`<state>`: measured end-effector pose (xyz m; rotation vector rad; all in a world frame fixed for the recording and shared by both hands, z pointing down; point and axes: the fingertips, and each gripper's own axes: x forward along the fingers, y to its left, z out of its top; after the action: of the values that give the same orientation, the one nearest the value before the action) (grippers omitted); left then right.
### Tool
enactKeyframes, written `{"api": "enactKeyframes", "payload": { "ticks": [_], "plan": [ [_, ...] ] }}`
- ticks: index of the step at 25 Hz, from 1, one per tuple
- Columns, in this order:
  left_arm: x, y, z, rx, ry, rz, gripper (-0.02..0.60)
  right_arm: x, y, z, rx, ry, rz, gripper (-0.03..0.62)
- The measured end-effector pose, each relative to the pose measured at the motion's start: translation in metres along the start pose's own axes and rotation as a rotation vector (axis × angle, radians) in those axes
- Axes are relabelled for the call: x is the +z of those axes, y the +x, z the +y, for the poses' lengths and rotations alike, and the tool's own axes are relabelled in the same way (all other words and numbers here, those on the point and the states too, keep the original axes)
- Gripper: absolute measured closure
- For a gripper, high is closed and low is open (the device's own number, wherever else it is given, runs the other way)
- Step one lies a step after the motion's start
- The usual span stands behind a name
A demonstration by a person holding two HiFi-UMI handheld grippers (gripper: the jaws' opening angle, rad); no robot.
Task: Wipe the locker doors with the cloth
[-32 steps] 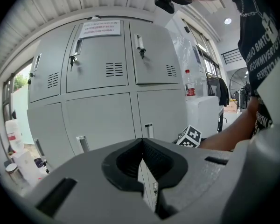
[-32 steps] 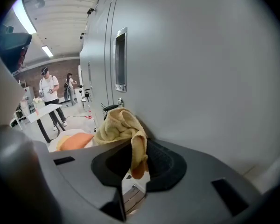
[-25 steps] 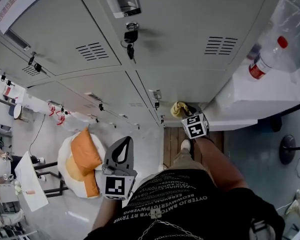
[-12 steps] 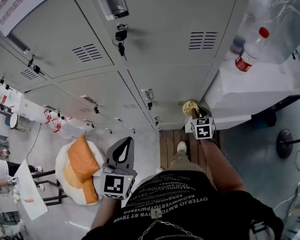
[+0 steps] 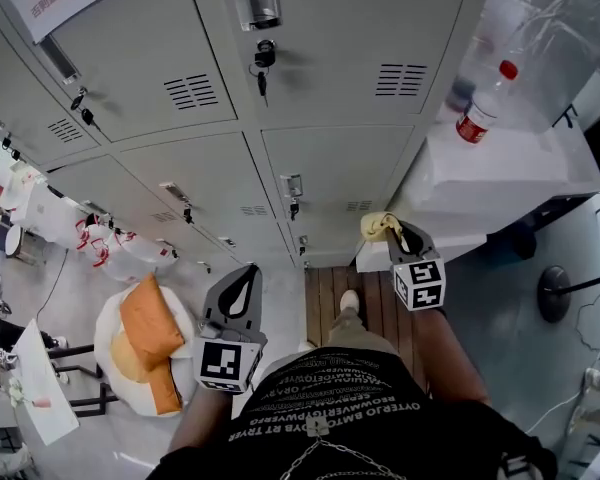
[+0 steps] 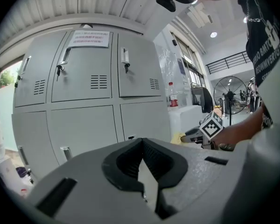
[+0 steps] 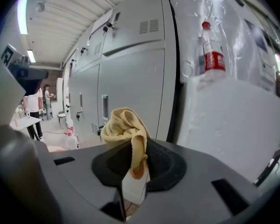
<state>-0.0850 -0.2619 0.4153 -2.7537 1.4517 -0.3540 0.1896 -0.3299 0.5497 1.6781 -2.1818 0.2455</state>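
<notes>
One stroke looks finished: the yellow cloth [image 5: 378,225], clamped in the right hand-held gripper [image 5: 390,234], was swept to the locker door [image 5: 330,163] edge; left hand-held gripper [image 5: 247,276] closed, empty.

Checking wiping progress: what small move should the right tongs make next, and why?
Probably ease the right tongs forward until the cloth presses against the lower locker door. They are shut on the bunched yellow cloth, which appears to sit just short of the grey door, so no wiping contact seems made yet.
</notes>
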Motion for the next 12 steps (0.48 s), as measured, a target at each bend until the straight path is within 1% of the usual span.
{"api": "enactKeyframes", "payload": {
  "ticks": [3, 7, 12],
  "plan": [
    [0.011, -0.008, -0.001, -0.008, 0.022, -0.025, 0.575, 0.033, -0.032, 0.006, 0.006, -0.021, -0.066, 0.530],
    [0.034, -0.021, 0.000, -0.007, 0.041, -0.081, 0.576, 0.070, -0.074, 0.012, 0.008, -0.051, -0.130, 0.530],
    [0.049, -0.036, 0.004, -0.001, 0.050, -0.112, 0.577, 0.113, -0.123, 0.019, 0.002, -0.072, -0.215, 0.531]
  ]
}}
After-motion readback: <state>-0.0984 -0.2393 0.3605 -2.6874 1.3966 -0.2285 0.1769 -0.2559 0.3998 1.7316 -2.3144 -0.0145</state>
